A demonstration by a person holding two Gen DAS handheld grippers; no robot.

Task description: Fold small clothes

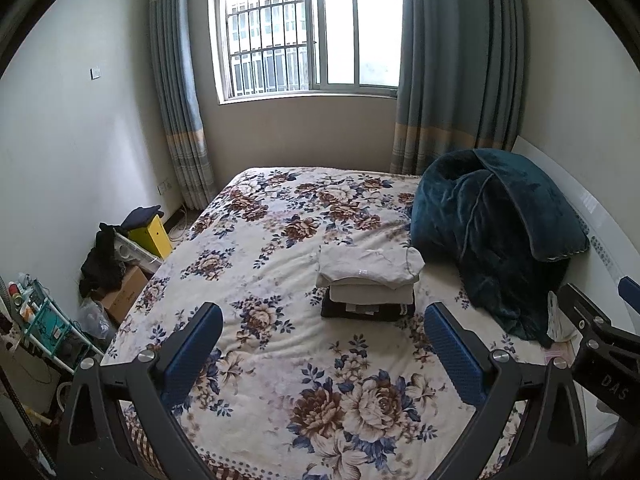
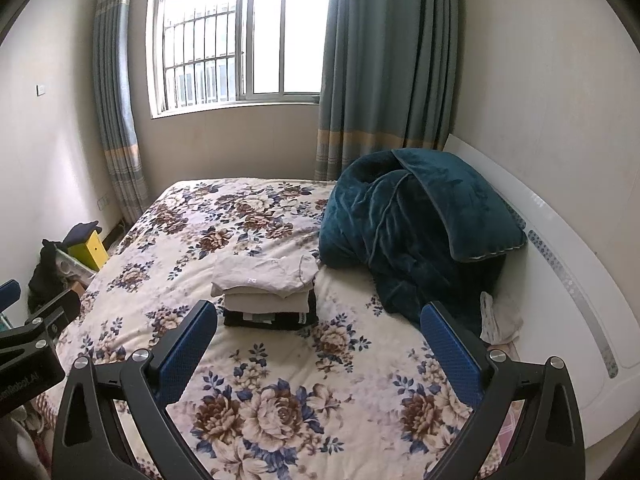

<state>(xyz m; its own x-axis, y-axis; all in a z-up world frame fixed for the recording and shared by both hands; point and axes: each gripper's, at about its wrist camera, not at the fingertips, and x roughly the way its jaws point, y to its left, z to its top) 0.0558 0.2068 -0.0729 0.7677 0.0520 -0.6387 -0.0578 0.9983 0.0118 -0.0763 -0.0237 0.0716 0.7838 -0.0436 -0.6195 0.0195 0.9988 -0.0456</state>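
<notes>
A stack of folded clothes point(image 1: 368, 284) sits in the middle of the floral bed point(image 1: 260, 248), beige and cream pieces on top of a black one. The same stack point(image 2: 266, 292) shows in the right wrist view. My left gripper point(image 1: 324, 320) is open, held above the near part of the bed, short of the stack, with nothing between its blue pads. My right gripper point(image 2: 320, 318) is also open and empty, just near of the stack. In the left wrist view, part of the right gripper point(image 1: 600, 344) shows at the right edge.
A heaped teal blanket point(image 1: 496, 232) lies on the bed to the right of the stack, against a white headboard point(image 2: 560, 264). A small white cloth point(image 2: 500, 318) lies beside the blanket. Boxes, a yellow box point(image 1: 152, 236) and dark clothes clutter the floor at left. Window and curtains behind.
</notes>
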